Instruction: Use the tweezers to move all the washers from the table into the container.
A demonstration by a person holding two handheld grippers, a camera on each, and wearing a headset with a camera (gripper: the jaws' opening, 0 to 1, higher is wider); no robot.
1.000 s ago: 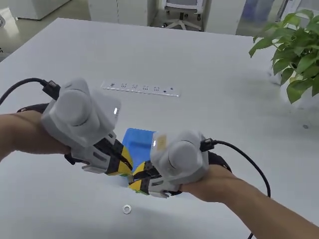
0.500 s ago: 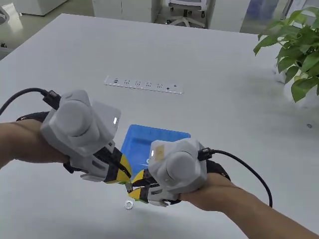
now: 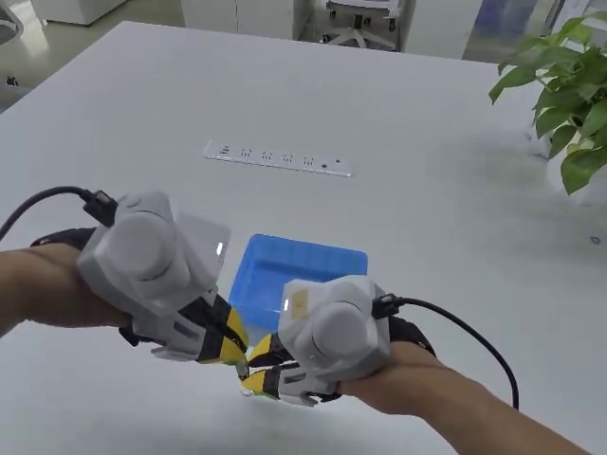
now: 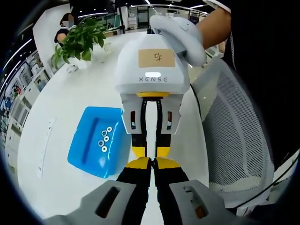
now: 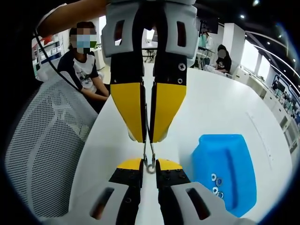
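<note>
closely facing; left gripper (image 5: 149,138) pinches tweezers (image 5: 146,151), tips at washer (image 5: 150,168); right gripper (image 4: 151,151) grip unclear; container (image 5: 230,151) beside

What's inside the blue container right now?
Several washers lie clustered on the floor of the blue container, seen in both gripper views. From the head view, the left claw and right claw cover its near part, so anything there is hidden.

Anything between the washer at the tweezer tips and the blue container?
Nothing lies on the bare table between the washer at the tip of the tweezers and the blue container. The right gripper, though, has one jaw beside the washer on that side.
</note>
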